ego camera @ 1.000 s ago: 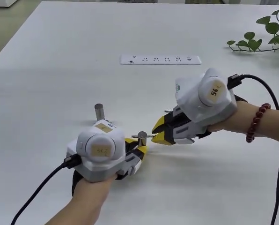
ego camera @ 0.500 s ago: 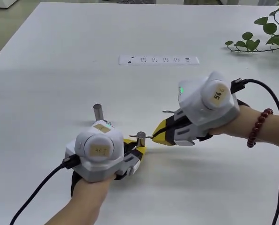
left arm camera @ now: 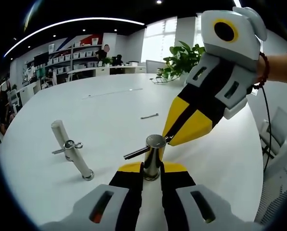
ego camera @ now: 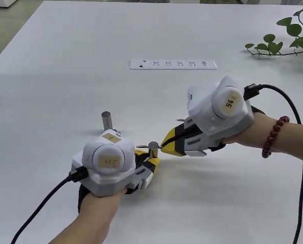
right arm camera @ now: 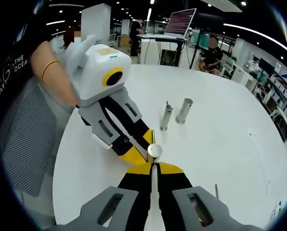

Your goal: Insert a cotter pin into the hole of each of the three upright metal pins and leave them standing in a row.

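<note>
Toward the near edge of the worktop (ego camera: 50, 76), the left gripper (ego camera: 149, 160) was found closed on the lower part of an upright pin (ego camera: 153, 148), its jaws tight against both sides of the shaft. A cotter pin (left arm camera: 136, 153) lay across the pin just below the head, one end protruding on the side away from the right gripper (ego camera: 167, 146). The right gripper's jaws were all but closed, pinching the other end of the cotter pin, with the tips touching or just beside the pin head. Two other pins (right arm camera: 166, 118) (right arm camera: 184, 110) stood upright just beside each other, farther from the near edge. In the left gripper view the nearer one carried a looped cotter pin through its top. A spare cotter pin (left arm camera: 149, 116) lay flat farther in. A power strip (ego camera: 173, 64) lay toward the far edge.
</note>
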The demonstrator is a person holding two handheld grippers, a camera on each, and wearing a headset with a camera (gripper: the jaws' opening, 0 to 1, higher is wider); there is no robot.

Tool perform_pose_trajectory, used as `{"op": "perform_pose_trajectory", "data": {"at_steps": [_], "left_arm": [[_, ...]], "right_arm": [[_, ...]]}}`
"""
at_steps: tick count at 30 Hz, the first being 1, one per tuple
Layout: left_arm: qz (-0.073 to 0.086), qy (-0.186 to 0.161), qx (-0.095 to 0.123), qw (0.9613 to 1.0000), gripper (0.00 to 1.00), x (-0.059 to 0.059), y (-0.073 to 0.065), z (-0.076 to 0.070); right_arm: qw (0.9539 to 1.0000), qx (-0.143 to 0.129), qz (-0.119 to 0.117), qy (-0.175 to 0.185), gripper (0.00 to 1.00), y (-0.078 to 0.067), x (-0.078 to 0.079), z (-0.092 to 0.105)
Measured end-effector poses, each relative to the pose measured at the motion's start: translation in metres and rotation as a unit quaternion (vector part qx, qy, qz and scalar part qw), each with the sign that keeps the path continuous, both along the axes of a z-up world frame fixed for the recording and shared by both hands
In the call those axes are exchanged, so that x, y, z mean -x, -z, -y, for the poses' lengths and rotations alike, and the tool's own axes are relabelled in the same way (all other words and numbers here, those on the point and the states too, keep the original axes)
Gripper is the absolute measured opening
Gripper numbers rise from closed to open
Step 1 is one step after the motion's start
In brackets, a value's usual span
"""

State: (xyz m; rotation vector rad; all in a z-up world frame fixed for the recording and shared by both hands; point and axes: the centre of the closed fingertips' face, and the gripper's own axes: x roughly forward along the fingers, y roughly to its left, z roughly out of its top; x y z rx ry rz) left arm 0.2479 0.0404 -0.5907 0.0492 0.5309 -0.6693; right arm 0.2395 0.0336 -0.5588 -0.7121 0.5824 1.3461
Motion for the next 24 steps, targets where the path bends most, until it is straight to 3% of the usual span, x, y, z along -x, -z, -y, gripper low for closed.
{"op": "perform_pose_trajectory", "data": {"at_steps": [9, 11, 24], "left_arm": [[-0.009, -0.007, 0.005, 0.9999, 0.11, 0.0, 0.002, -0.001], [-0.022, -0.004, 0.002, 0.9997, 0.13, 0.003, 0.005, -0.003], [0.004, 0.002, -0.005, 1.0, 0.26, 0.008, -0.01, -0.029]], "right_arm": [[1.0, 0.004, -0.001, 0.0, 0.0, 0.002, -0.001, -0.002], [1.0, 0.002, -0.007, 0.004, 0.03, 0.003, -0.001, -0.002], [0.9991, -0.02, -0.032, 0.022, 0.11, 0.0, -0.002, -0.017]]}}
